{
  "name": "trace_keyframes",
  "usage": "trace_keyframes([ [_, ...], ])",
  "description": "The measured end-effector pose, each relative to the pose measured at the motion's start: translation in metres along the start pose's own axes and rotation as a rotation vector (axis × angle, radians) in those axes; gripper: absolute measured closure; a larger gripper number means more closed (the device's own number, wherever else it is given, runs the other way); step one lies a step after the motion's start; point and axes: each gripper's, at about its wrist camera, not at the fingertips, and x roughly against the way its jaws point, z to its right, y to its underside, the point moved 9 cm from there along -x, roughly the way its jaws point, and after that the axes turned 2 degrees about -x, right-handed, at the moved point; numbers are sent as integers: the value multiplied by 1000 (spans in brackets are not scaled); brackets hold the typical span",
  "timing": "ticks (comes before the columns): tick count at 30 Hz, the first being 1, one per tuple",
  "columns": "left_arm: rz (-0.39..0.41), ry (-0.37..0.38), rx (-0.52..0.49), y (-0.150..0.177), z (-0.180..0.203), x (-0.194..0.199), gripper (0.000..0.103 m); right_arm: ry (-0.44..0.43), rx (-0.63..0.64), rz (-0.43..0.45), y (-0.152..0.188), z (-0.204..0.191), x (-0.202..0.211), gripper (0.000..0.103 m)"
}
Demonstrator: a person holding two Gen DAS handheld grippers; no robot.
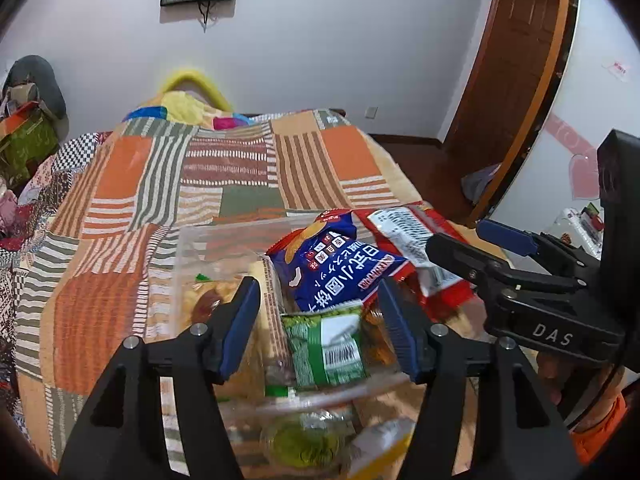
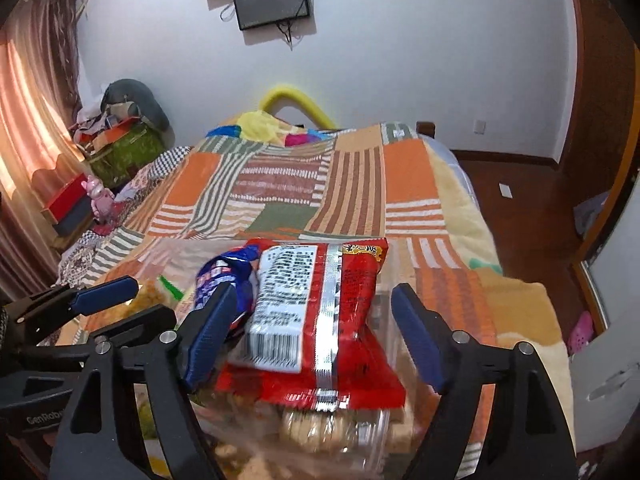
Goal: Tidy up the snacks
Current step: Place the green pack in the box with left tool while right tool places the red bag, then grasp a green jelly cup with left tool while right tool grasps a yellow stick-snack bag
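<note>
The bed [image 2: 352, 184] with its patchwork cover carries everything here. On it, just in front of both tools, stands a clear bin [image 1: 224, 240] already filled high with snacks.

The red bag [image 2: 320, 320] lies on top of the pile, between the fingers of the right tool [image 2: 316, 332]. The pads do not press on it; the gap on the right side is plain, so this tool is released. The blue bag [image 1: 328, 272] leans just beyond the left tool [image 1: 320, 320], half under the red one. The small green pack [image 1: 332, 344] stands between the left fingers, and there too I see space on both sides, so the left tool is also released and grasps nothing.

What could go wrong, in my judgement:
- The pile is higher than the bin wall. The red bag rests loose and tilted, so it may slide off onto the bed if a finger touches it while leaving.
- The two tools are very near each other, and they may bump.
- The bed is soft, so a push down could tip the bin
</note>
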Motion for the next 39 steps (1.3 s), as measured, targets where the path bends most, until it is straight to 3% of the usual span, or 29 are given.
trace_keyframes([
  [8,28,-21,-14,16,-11,47,39,-50,38,40,17,-17,37,22],
  [15,-8,-44,-23,58,-22,70,38,-106,48,-15,61,-37,42,21],
  [25,-146,-22,0,134,-34,55,38,-150,35,-172,116,-60,6,20],
  [34,-194,1,18,157,-37,33,38,-162,50,-237,108,-79,-33,21],
  [39,-183,15,-5,152,-30,24,38,-191,50,-249,109,-84,-41,39],
])
